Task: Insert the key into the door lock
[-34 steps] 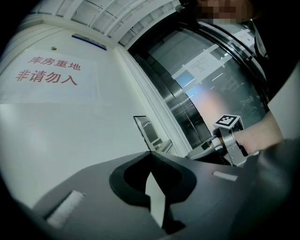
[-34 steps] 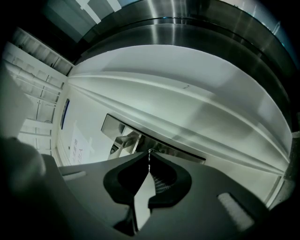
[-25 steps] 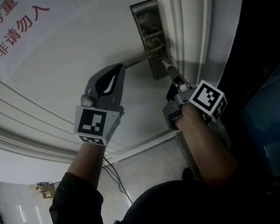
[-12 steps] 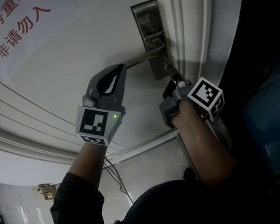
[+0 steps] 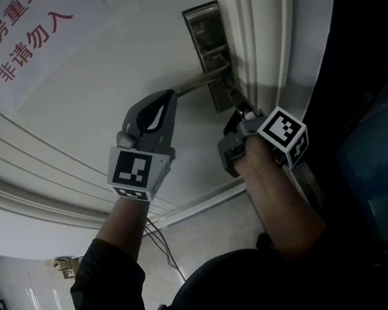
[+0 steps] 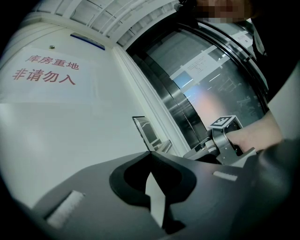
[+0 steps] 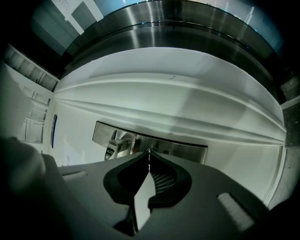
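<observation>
A steel lock plate sits on the white door, and its lever handle runs out to the left. My right gripper is shut on a slim key, whose tip is at the plate's lower part, under the handle. In the right gripper view the key shows edge-on between the closed tips of my right gripper, against the plate. My left gripper is shut, with its tips at the handle's free end; whether they touch it is unclear. In the left gripper view my left gripper points at the plate.
A paper sign with red characters hangs on the door at upper left. The white door frame runs just right of the lock, with dark space beyond it. A thin cable hangs near the wall below.
My right gripper has rolled a little about its own line, so its marker cube sits slightly further left. The key stays at the plate. My left gripper has not moved.
</observation>
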The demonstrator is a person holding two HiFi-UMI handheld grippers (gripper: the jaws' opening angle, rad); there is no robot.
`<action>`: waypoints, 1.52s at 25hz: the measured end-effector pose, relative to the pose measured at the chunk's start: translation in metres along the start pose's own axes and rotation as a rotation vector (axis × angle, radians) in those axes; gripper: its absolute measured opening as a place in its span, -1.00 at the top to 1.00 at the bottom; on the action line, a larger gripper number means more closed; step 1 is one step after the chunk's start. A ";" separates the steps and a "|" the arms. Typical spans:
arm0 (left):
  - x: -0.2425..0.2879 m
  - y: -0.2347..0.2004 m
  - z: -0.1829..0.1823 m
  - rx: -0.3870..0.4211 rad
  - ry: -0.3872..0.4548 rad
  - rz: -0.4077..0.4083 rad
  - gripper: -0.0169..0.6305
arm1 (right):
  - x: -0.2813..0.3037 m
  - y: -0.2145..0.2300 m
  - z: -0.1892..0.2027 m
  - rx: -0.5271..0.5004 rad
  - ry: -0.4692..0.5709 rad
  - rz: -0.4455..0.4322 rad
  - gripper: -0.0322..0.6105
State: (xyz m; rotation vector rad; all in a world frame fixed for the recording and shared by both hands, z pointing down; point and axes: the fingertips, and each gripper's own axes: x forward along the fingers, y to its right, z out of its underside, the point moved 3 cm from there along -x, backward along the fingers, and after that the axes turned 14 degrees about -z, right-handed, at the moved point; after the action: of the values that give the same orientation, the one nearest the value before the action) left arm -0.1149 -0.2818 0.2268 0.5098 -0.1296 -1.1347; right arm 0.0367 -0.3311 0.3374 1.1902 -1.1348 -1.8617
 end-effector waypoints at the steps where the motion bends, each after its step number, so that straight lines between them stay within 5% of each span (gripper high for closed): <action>1: 0.000 0.000 0.000 0.001 0.000 0.001 0.95 | 0.000 0.000 0.001 -0.002 0.000 0.002 0.87; 38: 0.000 -0.001 -0.001 -0.033 0.023 0.023 0.94 | 0.011 -0.002 0.002 0.088 0.058 0.080 0.86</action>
State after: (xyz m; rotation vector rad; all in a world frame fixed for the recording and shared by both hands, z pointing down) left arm -0.1156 -0.2823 0.2256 0.4913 -0.0962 -1.1062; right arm 0.0300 -0.3392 0.3319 1.2214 -1.2252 -1.7217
